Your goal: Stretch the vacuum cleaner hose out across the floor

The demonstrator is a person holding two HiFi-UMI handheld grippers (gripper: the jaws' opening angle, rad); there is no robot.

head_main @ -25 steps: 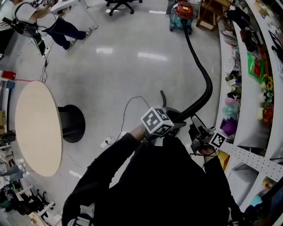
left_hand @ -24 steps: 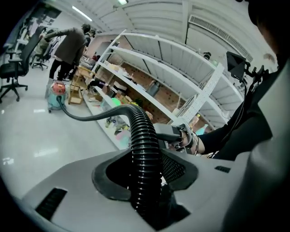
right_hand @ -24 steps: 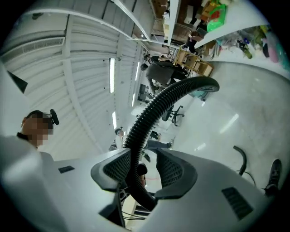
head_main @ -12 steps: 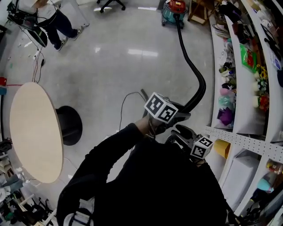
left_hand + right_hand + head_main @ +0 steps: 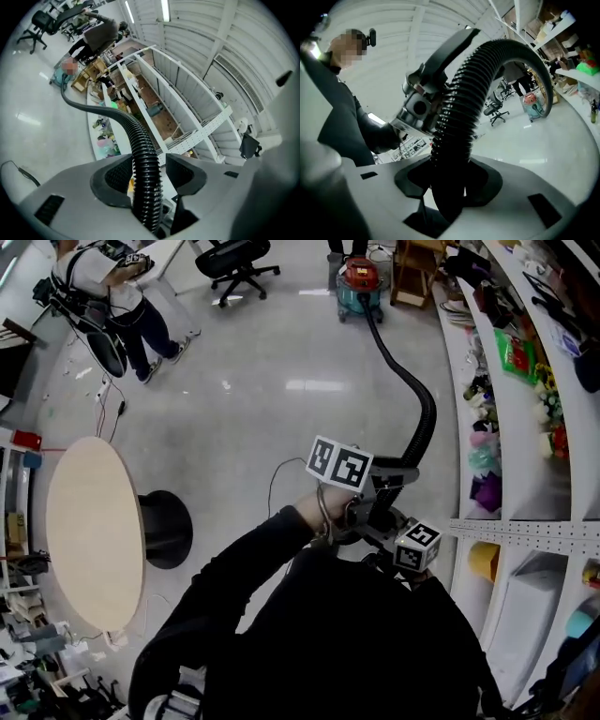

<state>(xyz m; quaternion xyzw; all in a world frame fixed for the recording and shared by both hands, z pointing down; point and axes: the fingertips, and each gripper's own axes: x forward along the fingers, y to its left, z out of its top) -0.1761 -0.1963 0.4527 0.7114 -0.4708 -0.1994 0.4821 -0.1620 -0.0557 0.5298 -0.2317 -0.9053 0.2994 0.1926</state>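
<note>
Deep inside closing right claw (image 5: 453,182): hose (image 5: 465,107)

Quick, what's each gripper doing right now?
Left gripper: tongs just opening, loose around the hose, gap on one side.
Right gripper: tongs just closing, clamped on the hose.

Glossy grey floor (image 5: 281,343), a round pale table (image 5: 89,521) at left, stocked white shelves (image 5: 525,531) along the right.

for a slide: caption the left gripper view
Left gripper, jaws just opened wider, straddles black ribbed vacuum hose beside white shelves
</note>
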